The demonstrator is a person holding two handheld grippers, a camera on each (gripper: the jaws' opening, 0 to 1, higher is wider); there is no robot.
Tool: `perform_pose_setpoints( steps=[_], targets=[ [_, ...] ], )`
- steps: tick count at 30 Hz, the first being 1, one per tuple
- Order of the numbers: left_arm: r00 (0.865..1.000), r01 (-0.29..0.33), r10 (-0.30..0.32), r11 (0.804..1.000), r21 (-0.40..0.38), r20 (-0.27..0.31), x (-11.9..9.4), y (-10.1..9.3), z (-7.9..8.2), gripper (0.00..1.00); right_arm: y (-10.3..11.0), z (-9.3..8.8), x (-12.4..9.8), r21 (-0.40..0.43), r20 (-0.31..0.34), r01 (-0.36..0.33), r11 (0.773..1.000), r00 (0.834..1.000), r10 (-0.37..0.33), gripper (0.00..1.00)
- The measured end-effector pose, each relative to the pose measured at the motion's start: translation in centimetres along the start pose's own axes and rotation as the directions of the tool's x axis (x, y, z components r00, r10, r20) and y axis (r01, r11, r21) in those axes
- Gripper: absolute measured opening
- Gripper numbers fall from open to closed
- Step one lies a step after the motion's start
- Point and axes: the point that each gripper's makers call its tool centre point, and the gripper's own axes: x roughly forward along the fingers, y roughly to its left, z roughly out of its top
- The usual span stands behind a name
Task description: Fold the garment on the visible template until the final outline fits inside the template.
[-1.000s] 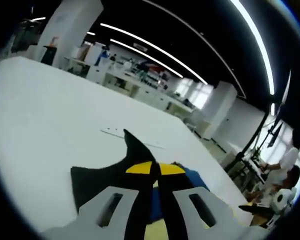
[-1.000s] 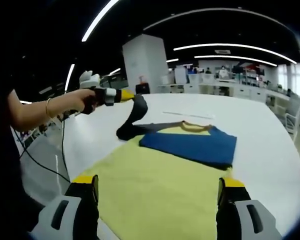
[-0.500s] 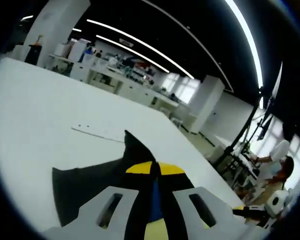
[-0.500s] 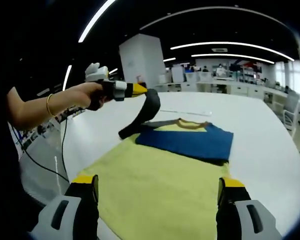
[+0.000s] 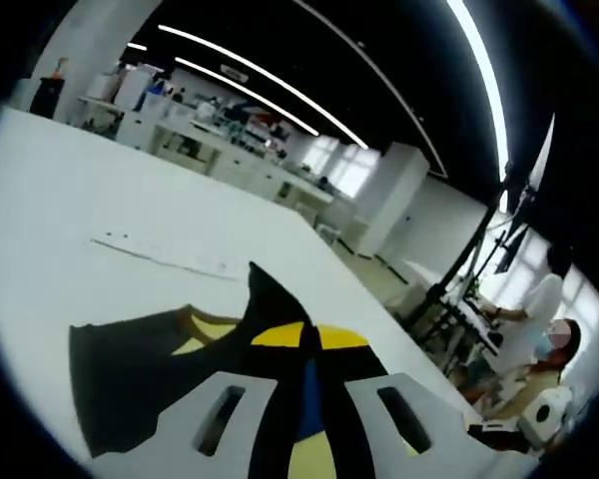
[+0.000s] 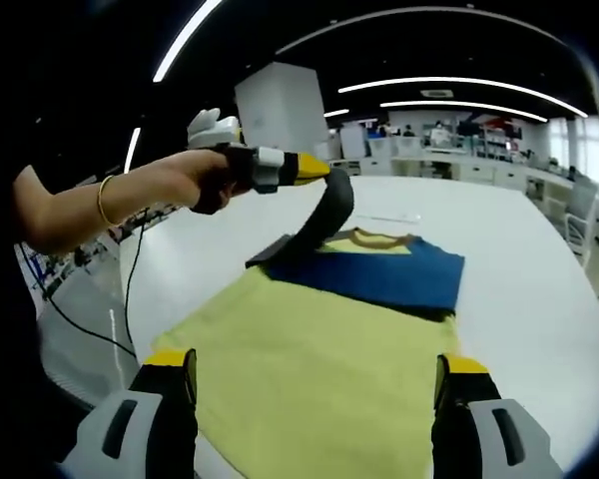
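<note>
Sleeve-fold in hand: left gripper (image 6: pixel 314 168), fingers pinched on the dark sleeve (image 6: pixel 324 215), lifts it at 11 o'clock over the garment (image 6: pixel 379 274) on the counter (image 6: pixel 539 299) — next, lay it inward; right gripper (image 6: pixel 314 384) gapes empty.

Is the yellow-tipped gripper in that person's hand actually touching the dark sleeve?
Touching: in the right gripper view the left gripper is shut on the dark sleeve, lifting it off the table.

Yellow garment (image 6: pixel 309 369) flat on white table, blue panel (image 6: pixel 384 279) folded across, dark sleeve (image 6: pixel 324 215) lifted
</note>
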Motion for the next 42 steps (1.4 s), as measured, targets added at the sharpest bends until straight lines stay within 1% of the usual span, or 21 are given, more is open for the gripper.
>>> perform_pose_setpoints(
  steps=[3,8,9,10,13,18,22,25,28,32,34,36,41,42],
  targets=[
    [1.000,0.010,-0.010,1.000,0.015,-0.016,1.0,-0.4,-0.5,0.00,0.0,0.0,0.1,0.011,0.007,0.003,1.000,1.000,-0.003,0.99],
    [0.999,0.041,-0.040,0.999,0.022,-0.030,2.3,-1.4,-1.1,0.00,-0.1,-0.3,0.2,0.010,-0.007,0.003,1.000,1.000,-0.003,0.99],
    [0.998,0.060,-0.059,0.998,0.029,-0.035,2.9,-1.9,-1.2,0.00,-0.2,-0.3,0.2,0.008,-0.010,0.007,1.000,1.000,-0.007,0.99],
    [0.997,0.063,-0.062,0.998,0.030,-0.037,3.1,-2.1,-1.3,0.00,-0.3,-0.3,0.2,0.009,-0.011,0.009,1.000,1.000,-0.008,0.99],
    [0.996,0.076,-0.073,0.996,0.041,-0.054,4.0,-2.7,-1.7,0.00,-0.5,-0.3,0.2,0.025,0.000,0.015,1.000,1.000,-0.015,0.99],
    [0.992,0.102,-0.099,0.993,0.050,-0.072,5.0,-4.0,-2.4,0.00,-0.6,-0.5,0.2,0.030,-0.004,0.017,0.999,1.000,-0.017,0.99],
    [0.991,0.118,-0.115,0.992,0.033,-0.074,5.6,-4.9,-3.1,0.00,-0.6,-0.7,0.2,0.034,-0.009,0.017,0.999,1.000,-0.017,0.99],
    [0.988,0.130,-0.127,0.991,0.029,-0.090,6.2,-5.6,-3.9,0.00,-0.6,-0.8,0.2,0.032,-0.013,0.015,0.999,1.000,-0.014,0.99],
    [0.986,0.134,-0.131,0.991,0.026,-0.101,6.7,-5.9,-4.5,0.00,-0.6,-1.0,0.2,0.036,-0.014,0.016,0.999,1.000,-0.015,0.99],
    [0.983,0.134,-0.130,0.991,0.025,-0.128,7.6,-6.2,-5.8,0.00,-0.8,-1.3,0.2,0.041,-0.019,0.017,0.999,1.000,-0.016,0.99],
    [0.982,0.133,-0.129,0.991,0.016,-0.137,7.9,-6.3,-6.3,0.00,-0.9,-1.3,0.2,0.043,-0.016,0.019,0.999,1.000,-0.018,0.99],
    [0.980,0.133,-0.133,0.991,-0.009,-0.147,8.2,-6.5,-7.0,0.00,-1.0,-1.3,0.2,0.049,-0.012,0.020,0.999,1.000,-0.019,0.99],
    [0.973,0.144,-0.141,0.990,0.001,-0.180,9.0,-7.2,-8.5,0.00,-1.1,-1.4,0.3,0.054,-0.011,0.021,0.998,1.000,-0.020,0.99],
    [0.970,0.146,-0.144,0.989,-0.001,-0.194,9.1,-7.3,-9.0,0.00,-1.2,-1.4,0.3,0.056,-0.010,0.021,0.998,1.000,-0.020,0.99]
  ],
)
